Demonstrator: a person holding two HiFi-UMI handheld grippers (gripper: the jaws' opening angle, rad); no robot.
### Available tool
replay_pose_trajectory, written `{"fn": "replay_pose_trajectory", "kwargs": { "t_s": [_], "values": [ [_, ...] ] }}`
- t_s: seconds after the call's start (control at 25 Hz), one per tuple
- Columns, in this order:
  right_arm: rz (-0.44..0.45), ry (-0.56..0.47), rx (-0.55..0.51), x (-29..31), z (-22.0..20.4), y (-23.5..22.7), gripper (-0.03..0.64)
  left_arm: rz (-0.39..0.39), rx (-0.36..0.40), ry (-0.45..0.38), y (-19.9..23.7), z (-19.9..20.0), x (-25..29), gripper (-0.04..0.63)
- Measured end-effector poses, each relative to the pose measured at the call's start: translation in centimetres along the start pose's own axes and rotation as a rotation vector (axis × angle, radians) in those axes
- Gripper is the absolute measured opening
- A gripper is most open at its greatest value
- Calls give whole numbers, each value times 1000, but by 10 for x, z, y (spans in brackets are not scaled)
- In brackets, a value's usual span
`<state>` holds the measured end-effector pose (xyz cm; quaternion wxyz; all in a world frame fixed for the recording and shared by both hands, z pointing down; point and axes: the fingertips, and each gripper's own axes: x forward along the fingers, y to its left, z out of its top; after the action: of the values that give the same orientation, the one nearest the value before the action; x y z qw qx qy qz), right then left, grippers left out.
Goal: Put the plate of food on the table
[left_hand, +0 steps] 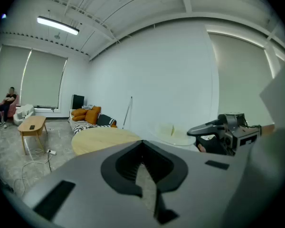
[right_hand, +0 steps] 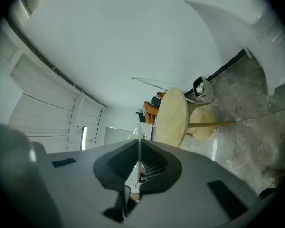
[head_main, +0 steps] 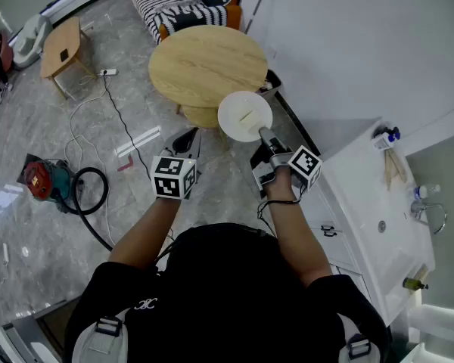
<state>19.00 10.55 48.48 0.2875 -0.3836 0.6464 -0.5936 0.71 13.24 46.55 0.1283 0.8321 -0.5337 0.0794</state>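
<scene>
Room: grey marble-look floor (head_main: 45, 225), white walls. Round pale-wood bench (head_main: 204, 63) stands bare in front of a striped sofa (head_main: 183, 2) with orange cushions. On the floor to the left lie a loose cable (head_main: 125, 131) and a red machine (head_main: 36, 178); a white counter (head_main: 378, 203) is on the right.

Right tool (head_main: 262, 133) is clamped on the rim of the white plate (head_main: 244, 115), held at the bench's near edge. Left tool (head_main: 186, 138) has its jaws together, gripping nothing.
</scene>
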Motion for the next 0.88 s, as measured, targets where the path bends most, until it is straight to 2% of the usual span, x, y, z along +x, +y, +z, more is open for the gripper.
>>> {"fn": "replay_pose_trajectory", "kwargs": {
  "t_s": [0.88],
  "values": [
    [-35, -40, 36, 2, -23, -8, 21, -28, -1, 28, 25, -10, -15, 8]
  ]
}}
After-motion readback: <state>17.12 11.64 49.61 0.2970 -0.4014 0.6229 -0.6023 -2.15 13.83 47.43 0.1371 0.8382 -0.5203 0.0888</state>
